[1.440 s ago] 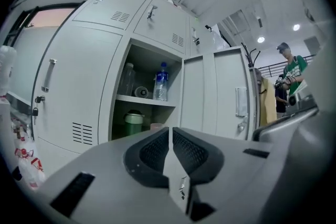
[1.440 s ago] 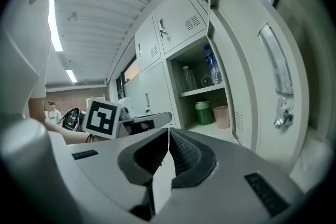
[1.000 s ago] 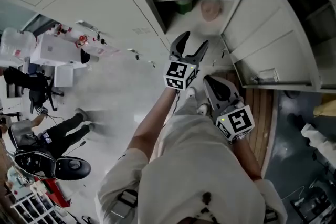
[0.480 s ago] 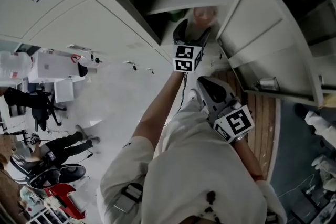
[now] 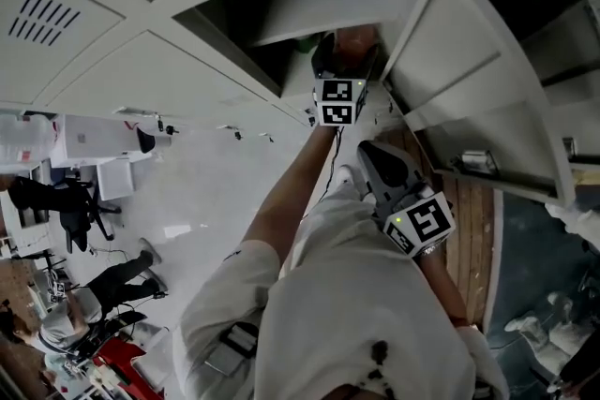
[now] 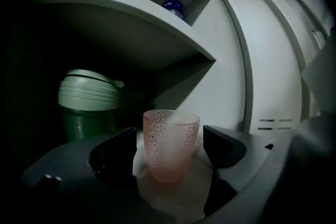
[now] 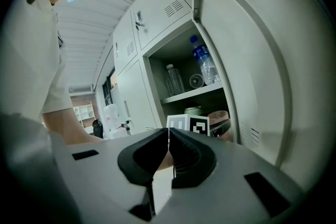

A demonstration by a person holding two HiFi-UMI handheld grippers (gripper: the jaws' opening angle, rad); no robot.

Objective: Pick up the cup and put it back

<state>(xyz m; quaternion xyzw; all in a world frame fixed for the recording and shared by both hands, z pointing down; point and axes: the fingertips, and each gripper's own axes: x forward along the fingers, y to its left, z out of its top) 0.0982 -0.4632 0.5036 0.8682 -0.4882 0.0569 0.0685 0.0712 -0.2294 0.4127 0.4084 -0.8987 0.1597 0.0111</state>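
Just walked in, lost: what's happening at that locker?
A person works two grippers at an open locker. The left gripper reaches under its shelf; its jaws have just been opening, and the pink dimpled cup stands between them on white paper beside a green lidded container, ungripped. The right gripper hangs back, jaws shut, empty.

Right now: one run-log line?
left gripper: jaws just opening, around pink cup, not gripping | right gripper: shut, empty | pink cup: upright on white cloth

A green lidded jar (image 6: pixel 88 107) stands below the locker shelf (image 6: pixel 131 6), a water bottle (image 6: pixel 173 5) upon it
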